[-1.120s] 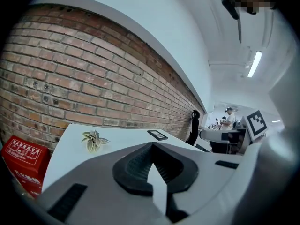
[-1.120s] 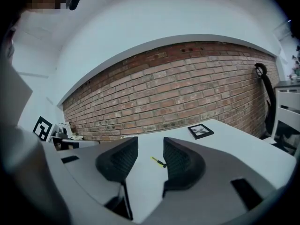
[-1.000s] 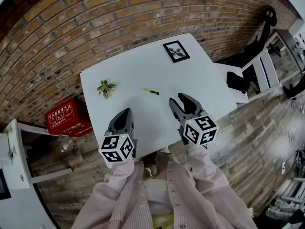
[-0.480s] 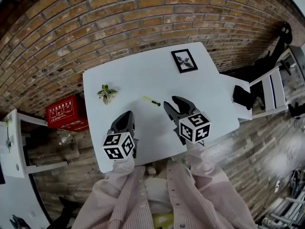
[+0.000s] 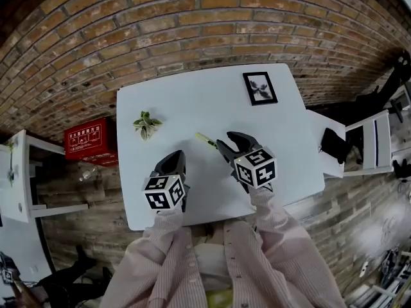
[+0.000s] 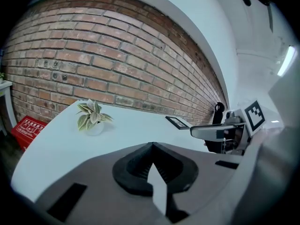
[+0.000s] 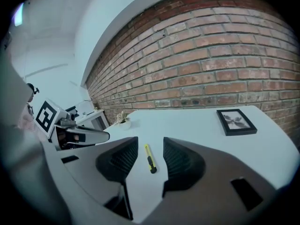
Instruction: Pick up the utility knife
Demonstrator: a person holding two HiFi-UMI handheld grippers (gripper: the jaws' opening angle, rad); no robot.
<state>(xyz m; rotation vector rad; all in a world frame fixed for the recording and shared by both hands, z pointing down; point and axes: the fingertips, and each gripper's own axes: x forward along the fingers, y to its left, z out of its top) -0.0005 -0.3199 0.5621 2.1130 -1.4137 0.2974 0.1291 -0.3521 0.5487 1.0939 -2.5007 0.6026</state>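
Jaws of the right gripper (image 7: 150, 142) stand moderately apart and grip nothing. Looking along them, the utility knife (image 7: 149, 157) shows in the gap between the two dark ribbed pads, flat on the white table (image 5: 192, 95) with its black end nearest the gripper. I cannot tell whether either jaw touches it. From the head view, taking the brick wall as 12 o'clock, the knife (image 5: 205, 139) lies just beside the right gripper's (image 5: 226, 140) tips, at about their 10 o'clock, near the table's middle.

Over at the left gripper (image 6: 151, 146), the jaws are pressed together with nothing between them. It hangs over the near edge of the table at about 7 o'clock from the knife, well apart from it.

A small potted plant (image 5: 145, 123) sits at 10 o'clock from the knife, and a black picture frame (image 5: 260, 87) lies flat at 1 o'clock. Off the table's left side, a red box (image 5: 87, 141) rests on the floor by the wall.
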